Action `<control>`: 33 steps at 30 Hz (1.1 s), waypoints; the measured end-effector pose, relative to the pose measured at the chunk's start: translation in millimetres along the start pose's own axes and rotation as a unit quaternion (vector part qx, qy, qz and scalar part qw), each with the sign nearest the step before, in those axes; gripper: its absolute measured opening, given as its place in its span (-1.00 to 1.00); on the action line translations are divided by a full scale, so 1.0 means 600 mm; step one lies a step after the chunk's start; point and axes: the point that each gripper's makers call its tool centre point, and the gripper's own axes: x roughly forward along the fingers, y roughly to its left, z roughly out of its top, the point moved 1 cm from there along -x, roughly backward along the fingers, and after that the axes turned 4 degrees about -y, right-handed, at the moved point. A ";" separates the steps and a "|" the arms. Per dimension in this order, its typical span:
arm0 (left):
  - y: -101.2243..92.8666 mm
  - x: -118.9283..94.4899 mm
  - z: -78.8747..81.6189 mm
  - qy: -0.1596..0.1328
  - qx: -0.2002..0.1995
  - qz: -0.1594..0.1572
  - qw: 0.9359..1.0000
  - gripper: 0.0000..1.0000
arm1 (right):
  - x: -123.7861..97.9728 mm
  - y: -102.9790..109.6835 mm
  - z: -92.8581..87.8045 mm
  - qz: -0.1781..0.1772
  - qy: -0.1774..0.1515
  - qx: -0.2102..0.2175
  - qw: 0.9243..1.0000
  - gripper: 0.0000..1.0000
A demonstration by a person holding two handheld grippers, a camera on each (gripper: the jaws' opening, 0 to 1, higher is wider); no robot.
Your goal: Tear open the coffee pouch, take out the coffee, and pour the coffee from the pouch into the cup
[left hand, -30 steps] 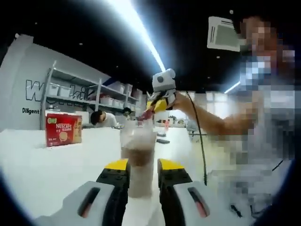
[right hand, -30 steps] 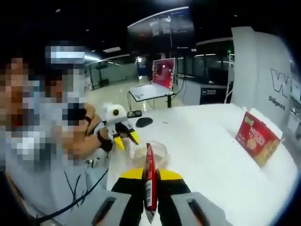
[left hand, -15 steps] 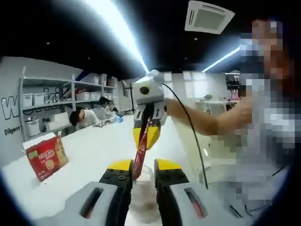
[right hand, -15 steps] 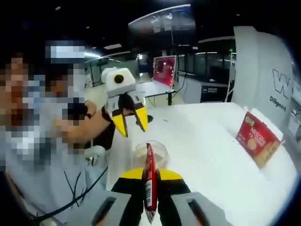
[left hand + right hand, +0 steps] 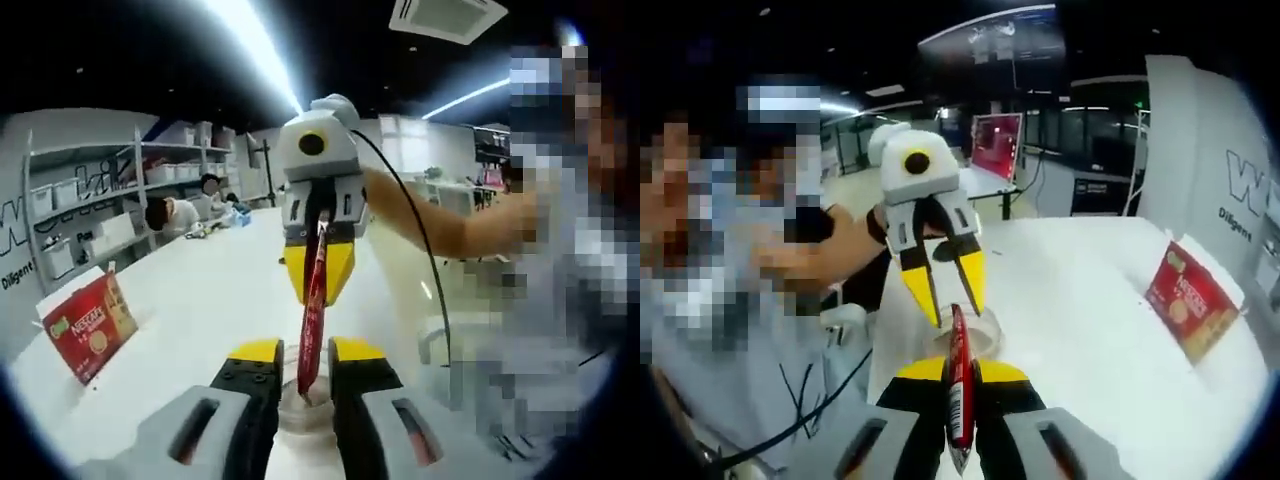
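A thin red coffee sachet (image 5: 958, 400) stands upright between the yellow-tipped jaws of my right gripper (image 5: 958, 370), which is shut on it. In the left gripper view the same sachet (image 5: 312, 335) hangs down from the right gripper (image 5: 318, 292), and its free end sits in the gap of my left gripper (image 5: 307, 352). The left gripper (image 5: 950, 300) is open, with a yellow finger on either side of the sachet's tip, and I cannot tell whether they touch it. A clear plastic cup (image 5: 978, 335) with brown contents stands on the white table just beyond the sachet; the cup (image 5: 303, 408) shows below my left jaws.
A red Nescafe box (image 5: 88, 325) stands on the white table (image 5: 200, 300); the same box (image 5: 1190, 298) is to the right. An open laptop (image 5: 992, 148) sits on a far table. Shelves with bins (image 5: 90, 205) and people line the back wall. A cable (image 5: 420, 260) trails from the right gripper.
My left gripper has left the cup's sides and risen, so the sachet's end now lies between its open fingers. The right gripper keeps its hold on the sachet over the cup.
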 end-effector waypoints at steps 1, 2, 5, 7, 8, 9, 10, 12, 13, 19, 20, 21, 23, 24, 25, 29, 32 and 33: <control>0.000 0.000 0.000 0.000 -0.001 -0.001 1.000 -0.61 | 0.000 0.000 0.000 0.000 0.000 0.000 1.000 -0.81; -0.002 0.001 -0.002 0.002 -0.003 -0.004 1.000 -0.63 | 0.002 0.000 0.001 0.001 0.001 -0.001 1.000 -0.81; -0.002 0.002 -0.006 0.008 -0.001 -0.007 1.000 -0.74 | 0.003 0.001 0.004 0.002 0.003 -0.003 1.000 -0.81; -0.002 0.002 -0.008 0.008 -0.001 -0.010 1.000 -0.77 | 0.004 -0.001 0.004 0.002 0.004 -0.001 1.000 -0.81; -0.004 0.003 -0.008 0.007 -0.003 -0.013 1.000 -0.78 | 0.004 -0.001 0.004 0.002 0.004 0.000 1.000 -0.81; -0.005 0.003 -0.009 0.005 -0.003 -0.016 1.000 -0.78 | 0.003 -0.002 0.003 0.003 0.004 0.001 1.000 -0.81; -0.005 0.005 -0.011 0.006 -0.003 -0.019 1.000 -0.78 | 0.004 -0.003 0.002 0.003 0.005 0.002 1.000 -0.81; -0.008 0.009 -0.014 0.007 -0.005 -0.022 1.000 -0.78 | 0.003 -0.004 -0.002 0.003 0.010 0.002 1.000 -0.81; -0.009 0.011 -0.015 0.007 -0.006 -0.024 1.000 -0.75 | 0.003 -0.004 -0.003 0.003 0.011 0.002 1.000 -0.81; -0.017 0.028 -0.016 0.006 -0.004 -0.032 0.999 -0.77 | 0.004 -0.003 0.001 0.007 0.013 -0.001 1.000 -0.81; -0.017 0.029 -0.016 0.006 0.000 -0.033 0.999 -0.78 | 0.004 -0.004 0.000 0.007 0.016 -0.002 1.000 -0.81; -0.018 0.031 -0.017 0.006 0.005 -0.036 0.999 -0.79 | 0.005 -0.002 -0.002 0.007 0.019 -0.002 1.000 -0.81; -0.019 0.031 -0.018 0.006 0.008 -0.038 0.999 -0.83 | 0.004 -0.003 -0.003 0.009 0.022 -0.002 1.000 -0.80; -0.018 0.032 -0.017 0.003 0.011 -0.039 0.999 -0.85 | 0.003 -0.004 -0.003 0.010 0.023 -0.002 1.000 -0.80; -0.019 0.032 -0.016 0.001 0.011 -0.040 0.999 -0.87 | 0.002 -0.005 -0.002 0.011 0.022 -0.002 1.000 -0.80; -0.018 0.031 -0.017 -0.003 0.011 -0.044 0.999 -0.91 | 0.003 -0.006 -0.002 0.013 0.021 -0.003 1.000 -0.80; -0.013 0.029 -0.019 -0.008 0.010 -0.044 0.999 -0.92 | 0.005 -0.010 0.001 0.015 0.009 -0.006 1.000 -0.80; -0.012 0.027 -0.018 -0.013 0.011 -0.043 0.999 -0.92 | 0.005 -0.010 0.004 0.016 0.000 -0.010 1.000 -0.80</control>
